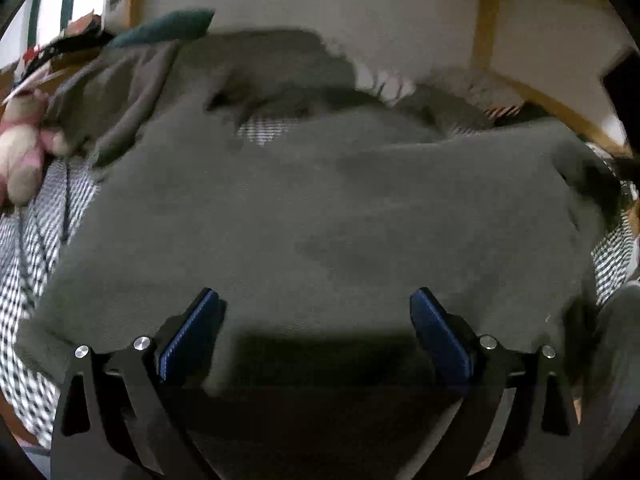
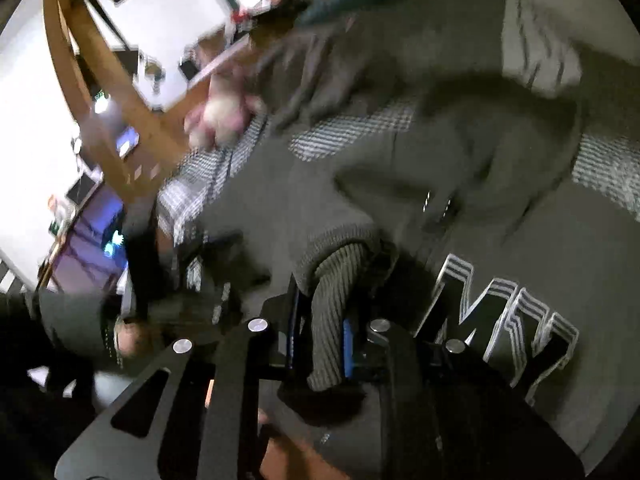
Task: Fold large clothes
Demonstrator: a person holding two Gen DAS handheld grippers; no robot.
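A large dark grey sweatshirt (image 1: 320, 208) lies spread on a black-and-white checked bed cover (image 1: 24, 264). My left gripper (image 1: 314, 320) is open just above the sweatshirt's near part, blue pads wide apart, nothing between them. In the right wrist view the same sweatshirt (image 2: 500, 216) shows white block letters (image 2: 504, 320) on its front. My right gripper (image 2: 320, 340) is shut on the sweatshirt's ribbed cuff (image 2: 332, 320), which stands up between the blue pads. The view is blurred.
A pink and white plush toy (image 1: 20, 152) lies at the left of the bed, also in the right wrist view (image 2: 224, 116). A teal cushion (image 1: 168, 26) and a grey blanket (image 1: 132, 84) lie at the back. A wooden frame (image 2: 100, 92) stands beside the bed.
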